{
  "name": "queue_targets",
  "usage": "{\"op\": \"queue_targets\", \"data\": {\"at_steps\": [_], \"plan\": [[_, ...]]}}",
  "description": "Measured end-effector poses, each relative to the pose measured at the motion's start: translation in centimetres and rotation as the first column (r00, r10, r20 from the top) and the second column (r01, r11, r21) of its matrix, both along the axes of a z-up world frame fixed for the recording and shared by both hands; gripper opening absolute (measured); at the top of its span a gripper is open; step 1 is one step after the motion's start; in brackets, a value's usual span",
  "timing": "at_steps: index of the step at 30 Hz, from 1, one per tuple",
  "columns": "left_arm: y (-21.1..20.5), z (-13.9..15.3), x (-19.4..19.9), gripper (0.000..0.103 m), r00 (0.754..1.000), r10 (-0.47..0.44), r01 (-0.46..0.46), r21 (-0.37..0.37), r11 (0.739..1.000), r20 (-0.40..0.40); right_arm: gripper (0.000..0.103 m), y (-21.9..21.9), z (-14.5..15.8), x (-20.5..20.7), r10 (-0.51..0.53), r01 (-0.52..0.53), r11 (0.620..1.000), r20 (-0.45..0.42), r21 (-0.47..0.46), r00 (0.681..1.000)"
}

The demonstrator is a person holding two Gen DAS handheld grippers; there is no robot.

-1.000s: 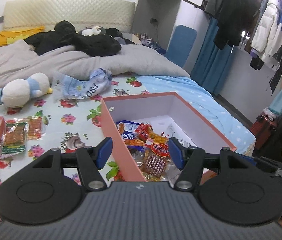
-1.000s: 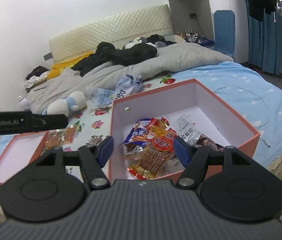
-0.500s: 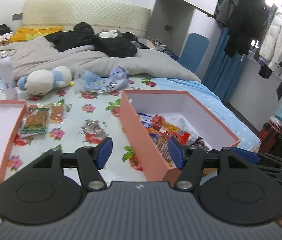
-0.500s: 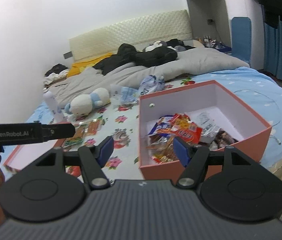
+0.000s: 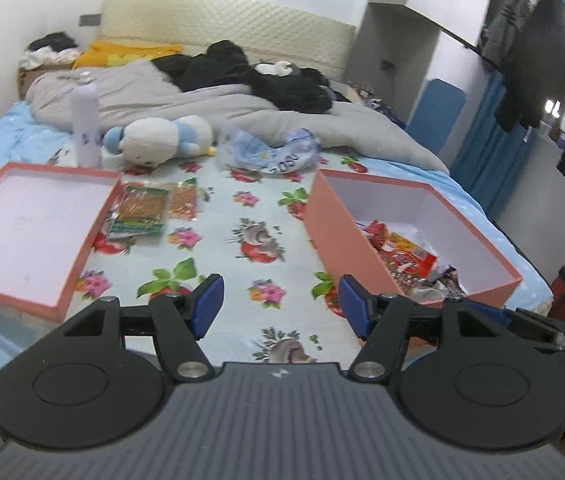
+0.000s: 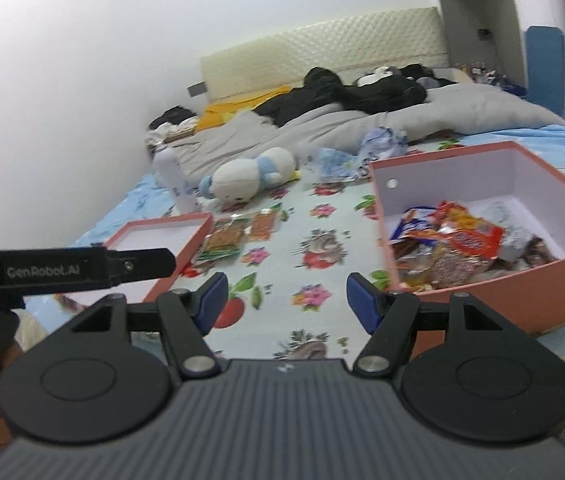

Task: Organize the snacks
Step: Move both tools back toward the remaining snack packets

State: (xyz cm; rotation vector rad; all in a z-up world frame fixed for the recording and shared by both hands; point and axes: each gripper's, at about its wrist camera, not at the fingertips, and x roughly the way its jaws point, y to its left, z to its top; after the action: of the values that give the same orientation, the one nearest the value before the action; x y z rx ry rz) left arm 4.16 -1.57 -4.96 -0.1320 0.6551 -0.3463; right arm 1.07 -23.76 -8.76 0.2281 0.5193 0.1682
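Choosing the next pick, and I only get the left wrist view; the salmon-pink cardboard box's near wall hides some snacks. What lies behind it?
Observer: A blue-and-white snack packet lies inside the salmon-pink cardboard box, by that wall.
Operator: Is the right claw holding anything?
Observer: No; the right claw is open and empty, above the floral bedsheet.
Operator: Any mark on that wall?
Observer: A small round hole, near its top.

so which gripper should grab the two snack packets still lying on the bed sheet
Left, probably. The two flat snack packets lie beside the shallow pink lid, on the left gripper's side; the right gripper hangs nearer the deep pink box. Both are open and empty.
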Motion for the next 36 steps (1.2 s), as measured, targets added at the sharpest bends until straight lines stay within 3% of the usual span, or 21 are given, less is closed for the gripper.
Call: {"op": "queue_targets", "data": {"at_steps": [17, 26, 36], "plan": [[4.3, -2.7, 4.8, 0.069, 0.993, 0.085, -0.087, -0.025, 0.996, -0.080, 0.068, 3.2, -1.1, 4.4, 0.067, -0.069, 0.997, -0.064, -0.032, 0.996], [6.3, -5.0, 11.1, 0.069, 0.986, 0.107, -0.110, -0.015, 0.994, -0.125, 0.068, 4.9, -1.7, 9.7, 0.089, -0.093, 0.995, -0.082, -0.048, 0.993], [8.9, -8.5, 19.5, 0.074, 0.977, 0.154, -0.156, -0.005, 0.988, -0.148, 0.068, 6.8, -4.2, 18.4, 0.107, -0.113, 0.992, -0.106, -0.048, 0.989]]}}
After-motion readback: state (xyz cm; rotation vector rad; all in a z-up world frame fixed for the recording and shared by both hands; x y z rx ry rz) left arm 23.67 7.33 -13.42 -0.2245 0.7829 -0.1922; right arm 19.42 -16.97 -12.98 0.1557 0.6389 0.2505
